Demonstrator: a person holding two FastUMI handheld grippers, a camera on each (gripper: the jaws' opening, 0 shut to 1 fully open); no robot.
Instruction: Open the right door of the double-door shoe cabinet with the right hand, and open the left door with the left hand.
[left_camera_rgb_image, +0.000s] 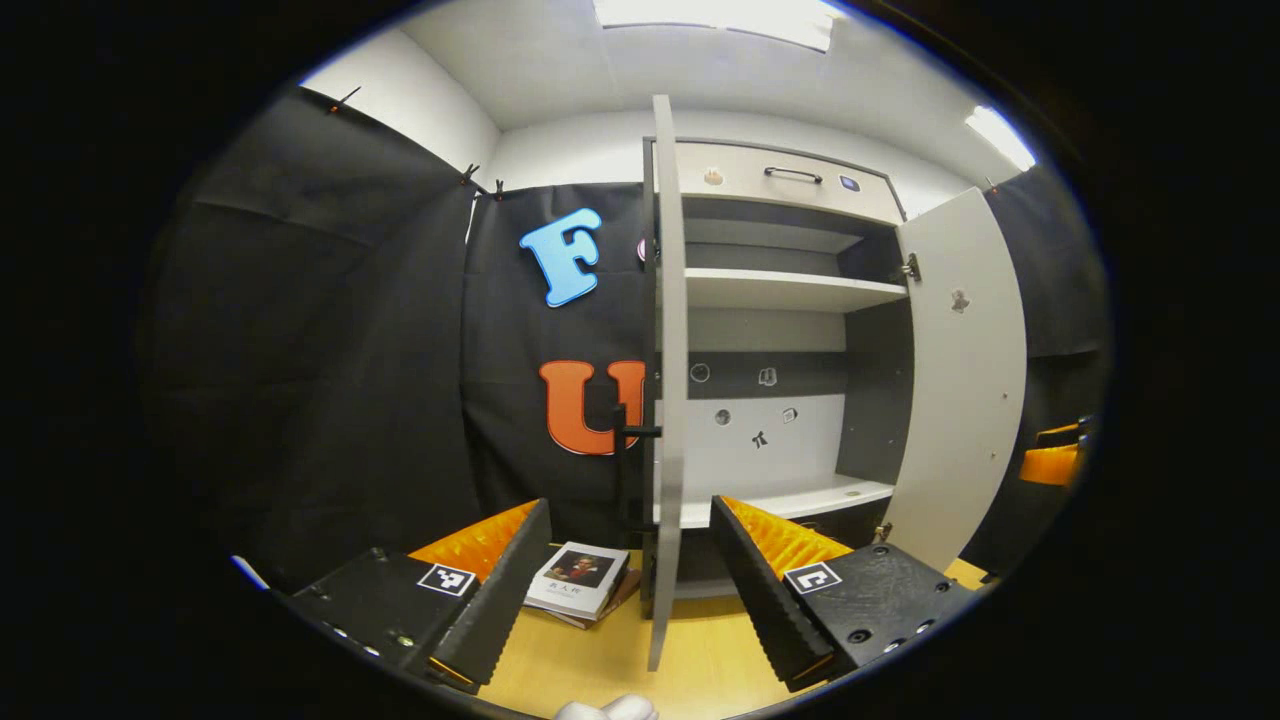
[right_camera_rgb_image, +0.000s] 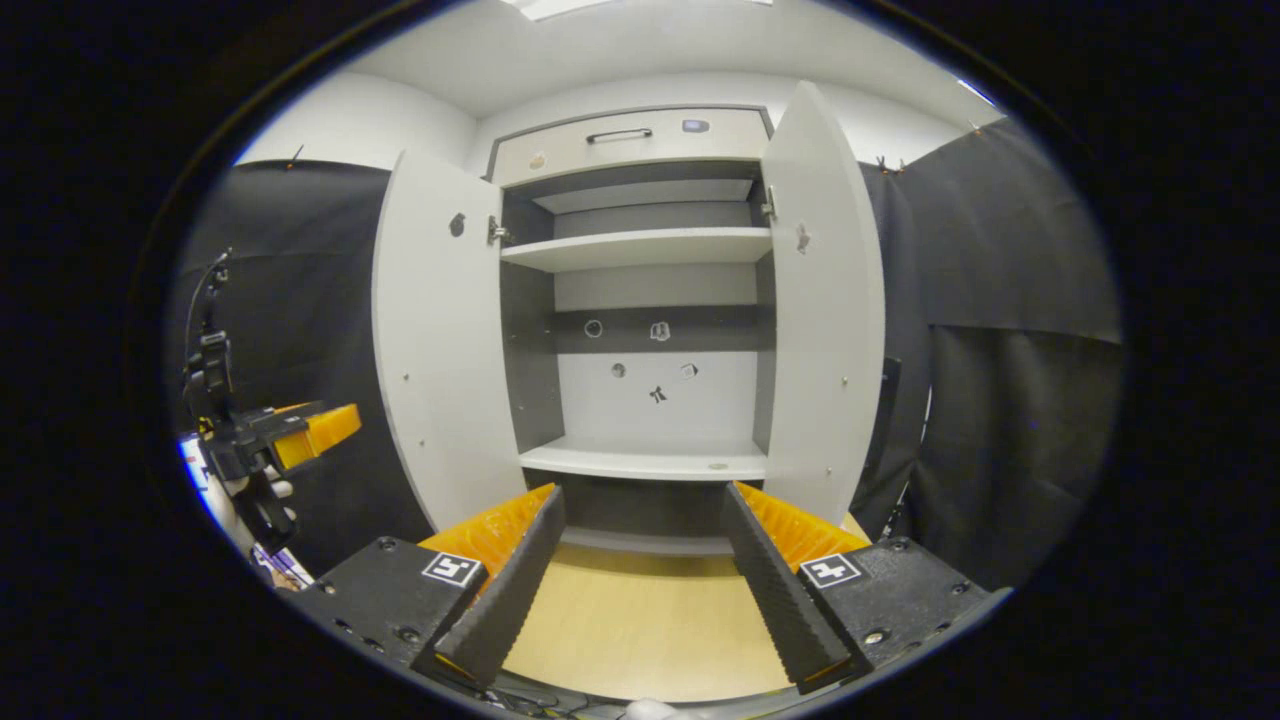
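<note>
Shoe cabinet (right_camera_rgb_image: 640, 300): stands against the booth wall ahead of you, carcass open to view, two shelves bare apart from small stickers on the back panel; a drawer with a dark handle (right_camera_rgb_image: 618, 133) runs across the top

Left door (right_camera_rgb_image: 435, 340): swung fully out, inner face toward your right camera; in the left gripper view you see it nearly edge-on (left_camera_rgb_image: 665, 400), its handle (left_camera_rgb_image: 630, 432) on the outer side, just ahead of your left tool

Right door (right_camera_rgb_image: 825, 300): also swung out wide, hinge side at the cabinet's right wall; seen too in the left gripper view (left_camera_rgb_image: 960, 380)

Floor (right_camera_rgb_image: 640, 620): pale wood, carrying the cabinet; a small stack of books (left_camera_rgb_image: 580, 580) lies by the foot of the left door

Left hand-held gripper (left_camera_rgb_image: 630, 590): released, jaws spread, the door's edge between them but touching neither finger

Right hand-held gripper (right_camera_rgb_image: 640, 580): released, jaws spread, nothing between them, held back from the cabinet front

Step in hand: by my reading both doors are already open, so the task looks done or all but done. Your next move, if any, calls for drawing the left tool straight back so neither finger catches the door edge
</note>
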